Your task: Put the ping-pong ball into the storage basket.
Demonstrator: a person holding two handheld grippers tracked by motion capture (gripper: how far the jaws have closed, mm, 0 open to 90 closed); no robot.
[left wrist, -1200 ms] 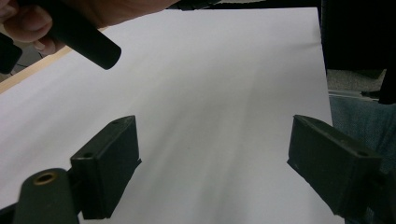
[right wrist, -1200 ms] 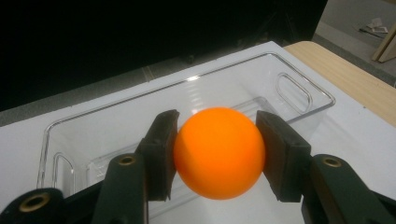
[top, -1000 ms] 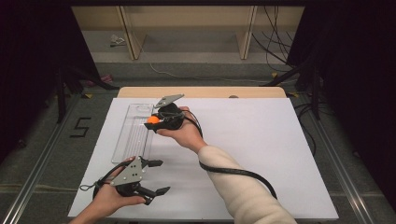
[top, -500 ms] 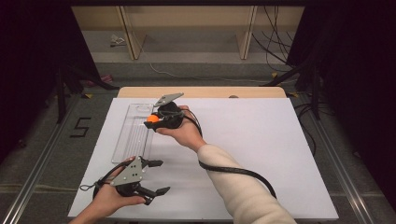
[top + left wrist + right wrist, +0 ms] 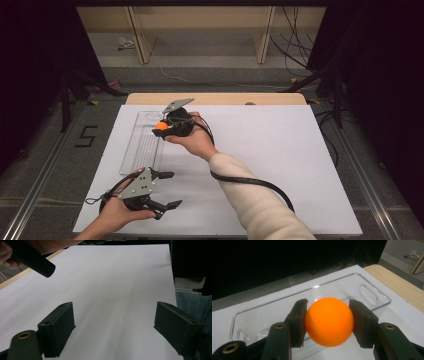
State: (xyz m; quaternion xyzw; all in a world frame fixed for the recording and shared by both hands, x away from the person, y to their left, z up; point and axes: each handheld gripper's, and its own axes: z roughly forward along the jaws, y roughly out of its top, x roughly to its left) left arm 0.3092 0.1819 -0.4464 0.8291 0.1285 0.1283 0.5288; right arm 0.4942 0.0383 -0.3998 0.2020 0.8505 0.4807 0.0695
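An orange ball point(image 5: 329, 322) sits pinched between the two black jaws of my right gripper point(image 5: 328, 322), which is shut on it. In the high view that gripper point(image 5: 161, 129) holds the ball point(image 5: 161, 126) at the right edge of a clear plastic tray point(image 5: 141, 145), just above its rim. The tray point(image 5: 287, 302) lies directly behind the ball in the right gripper view, and nothing lies in the part I see. My left gripper point(image 5: 168, 189) rests near the table's front left, open, with bare white surface between its jaws point(image 5: 113, 330).
The white table top point(image 5: 280, 155) stretches wide to the right of both hands. A wooden strip point(image 5: 225, 98) runs along its far edge. A black cable point(image 5: 250, 181) trails from the right gripper along the sleeve. Dark floor and shelving legs lie beyond.
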